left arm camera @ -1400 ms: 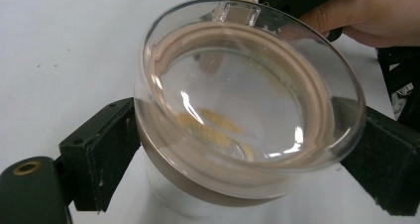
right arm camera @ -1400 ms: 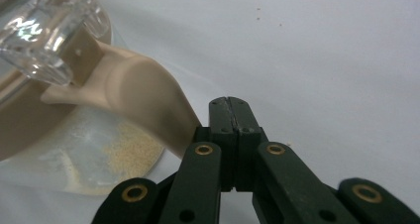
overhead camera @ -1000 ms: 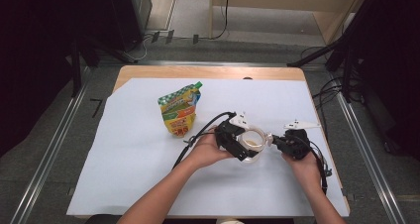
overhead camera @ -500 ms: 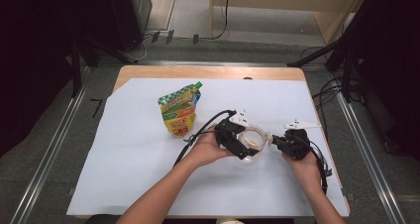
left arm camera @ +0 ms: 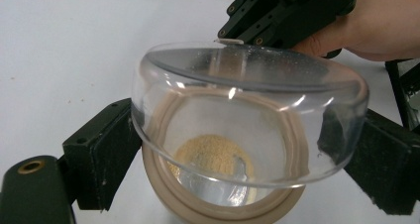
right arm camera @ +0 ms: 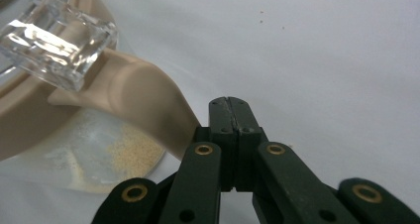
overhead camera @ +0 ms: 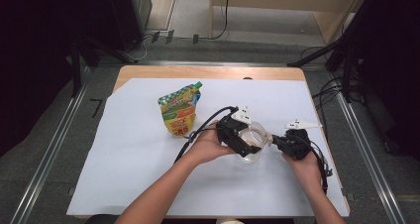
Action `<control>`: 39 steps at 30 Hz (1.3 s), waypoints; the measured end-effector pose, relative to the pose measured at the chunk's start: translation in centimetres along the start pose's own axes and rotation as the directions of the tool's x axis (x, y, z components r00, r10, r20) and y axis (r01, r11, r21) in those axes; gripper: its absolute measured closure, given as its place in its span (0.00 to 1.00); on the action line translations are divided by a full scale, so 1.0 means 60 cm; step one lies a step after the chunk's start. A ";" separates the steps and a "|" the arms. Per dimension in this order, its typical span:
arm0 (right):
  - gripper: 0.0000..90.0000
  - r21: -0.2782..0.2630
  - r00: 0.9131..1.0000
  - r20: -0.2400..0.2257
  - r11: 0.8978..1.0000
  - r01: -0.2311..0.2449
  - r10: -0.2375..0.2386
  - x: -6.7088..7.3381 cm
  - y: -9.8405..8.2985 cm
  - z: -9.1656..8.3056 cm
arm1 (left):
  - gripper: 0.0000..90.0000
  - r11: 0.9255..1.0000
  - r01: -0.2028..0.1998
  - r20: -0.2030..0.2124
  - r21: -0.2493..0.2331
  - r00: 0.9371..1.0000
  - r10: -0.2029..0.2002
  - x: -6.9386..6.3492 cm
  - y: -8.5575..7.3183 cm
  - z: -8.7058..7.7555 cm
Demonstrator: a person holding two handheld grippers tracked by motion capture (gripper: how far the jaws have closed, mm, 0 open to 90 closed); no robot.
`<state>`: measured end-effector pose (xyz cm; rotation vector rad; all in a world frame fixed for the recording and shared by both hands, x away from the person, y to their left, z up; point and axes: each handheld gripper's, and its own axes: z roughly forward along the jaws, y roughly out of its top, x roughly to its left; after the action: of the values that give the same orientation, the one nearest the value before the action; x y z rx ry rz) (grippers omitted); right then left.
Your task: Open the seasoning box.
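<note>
Two tools meet at a clear jar near the counter's right edge

From above, the counter [overhead camera: 148,184] carries a white sheet, and the person's two forearms come up from its near edge. The left tool [overhead camera: 241,140] and the right tool [overhead camera: 277,140] sit either side of a clear jar [overhead camera: 252,143], which stands right of the counter's middle, closer to the near edge than the far one. A green and yellow pouch [overhead camera: 179,110] lies flat toward the far left of the sheet, well apart from the jar; there is printing on it, but it is too small to read.

The left gripper view gives what the overhead cannot: the jar's transparent lid [left arm camera: 247,115] sits between the two black jaws, one against each side, so the left tool is pinching it. Under the lid is a beige rim [left arm camera: 223,204] and a small heap of pale yellow grains [left arm camera: 213,157] at the bottom.

The right gripper view shows its jaws pressed together with nothing visible between the tips. A beige tab [right arm camera: 143,105] curves down from the rim to just beside those jaws; whether it touches them I cannot tell. A clear square block [right arm camera: 54,40] juts out above the tab
</note>
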<state>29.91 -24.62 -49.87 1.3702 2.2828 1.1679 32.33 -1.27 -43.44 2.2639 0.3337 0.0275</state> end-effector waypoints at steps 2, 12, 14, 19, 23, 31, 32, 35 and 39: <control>1.00 0.000 1.000 0.000 1.000 0.000 0.000 0.000 0.000 0.000 | 0.12 1.000 0.004 0.012 -0.005 1.000 -0.004 0.001 0.003 -0.002; 1.00 0.003 1.000 -0.005 1.000 -0.001 0.001 0.000 0.000 -0.001 | 0.14 1.000 0.007 0.021 -0.020 1.000 -0.007 -0.002 0.026 -0.004; 1.00 0.004 1.000 -0.008 1.000 0.000 0.000 -0.001 0.000 -0.002 | 0.14 1.000 0.013 0.027 -0.014 1.000 -0.013 -0.002 0.031 -0.003; 1.00 0.005 1.000 -0.008 1.000 -0.003 0.003 -0.001 0.000 -0.002 | 0.14 0.999 0.029 0.047 -0.015 0.999 -0.028 0.001 0.041 0.001; 1.00 0.005 1.000 -0.010 1.000 -0.009 0.009 0.000 0.000 -0.003 | 0.14 0.999 0.037 0.056 -0.012 0.998 -0.037 0.003 0.050 0.006; 1.00 0.006 1.000 -0.013 1.000 -0.015 0.015 0.000 -0.001 -0.003 | 0.14 0.999 0.049 0.075 -0.020 0.996 -0.047 0.005 0.062 0.016; 1.00 0.008 1.000 -0.013 1.000 -0.018 0.018 0.000 -0.001 -0.003 | 0.13 0.998 0.058 0.088 -0.023 0.995 -0.056 0.006 0.063 0.019; 1.00 0.007 1.000 -0.015 1.000 -0.020 0.020 0.000 -0.001 -0.003 | 0.11 0.996 0.081 0.098 -0.022 0.992 -0.079 0.009 0.065 0.027; 1.00 0.006 1.000 -0.014 1.000 -0.022 0.022 0.001 -0.001 -0.004 | 0.13 0.997 0.078 0.116 -0.008 0.990 -0.077 0.009 0.071 0.037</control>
<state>29.72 -24.72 -49.76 1.3969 2.2883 1.1821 34.10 -5.43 -41.77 2.2272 0.3587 -0.1410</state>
